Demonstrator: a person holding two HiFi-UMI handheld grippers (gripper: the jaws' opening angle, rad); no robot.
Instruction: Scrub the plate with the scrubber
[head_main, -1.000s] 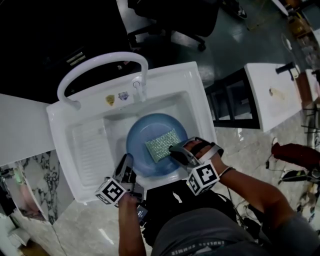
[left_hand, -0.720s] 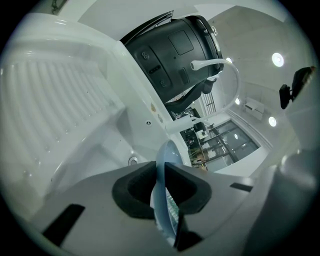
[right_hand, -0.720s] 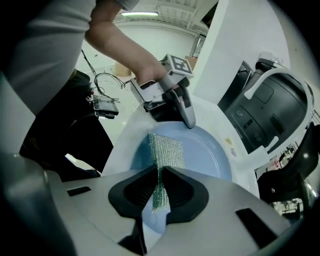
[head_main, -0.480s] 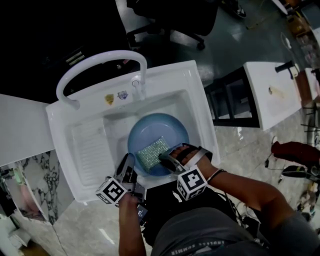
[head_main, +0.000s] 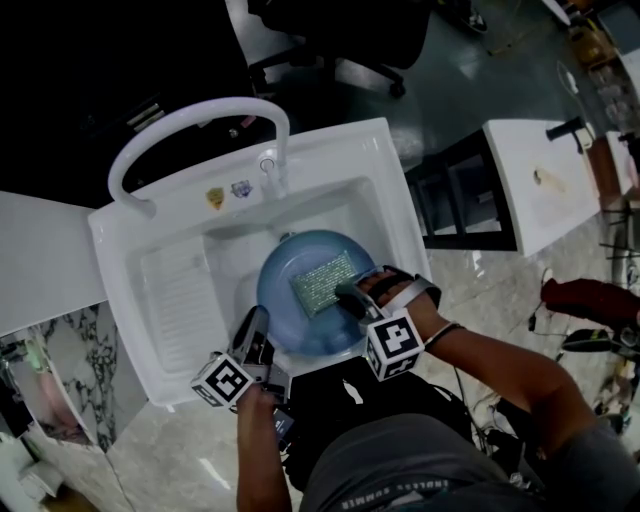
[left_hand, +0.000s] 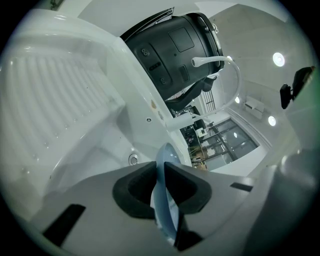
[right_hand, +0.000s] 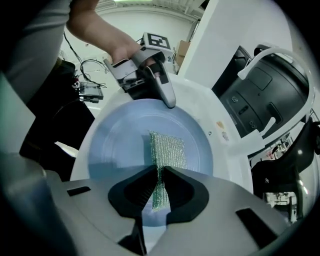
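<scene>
A blue plate lies in the white sink, tilted up at its near-left rim. My left gripper is shut on that rim; in the left gripper view the thin plate edge is pinched between the dark pads. A green mesh scrubber lies flat on the plate's middle. My right gripper is shut on the scrubber's near edge; in the right gripper view the scrubber spreads over the plate beyond the jaws. The left gripper shows there at the plate's far rim.
A white arched faucet stands behind the basin, with a ribbed drainboard at the left. A black shelf unit and a second white sink stand to the right. A dark office chair is beyond the sink.
My right gripper has slid the scrubber across the plate: toward the near left half a second ago, then back up to the middle. The left gripper has kept still on the rim.
</scene>
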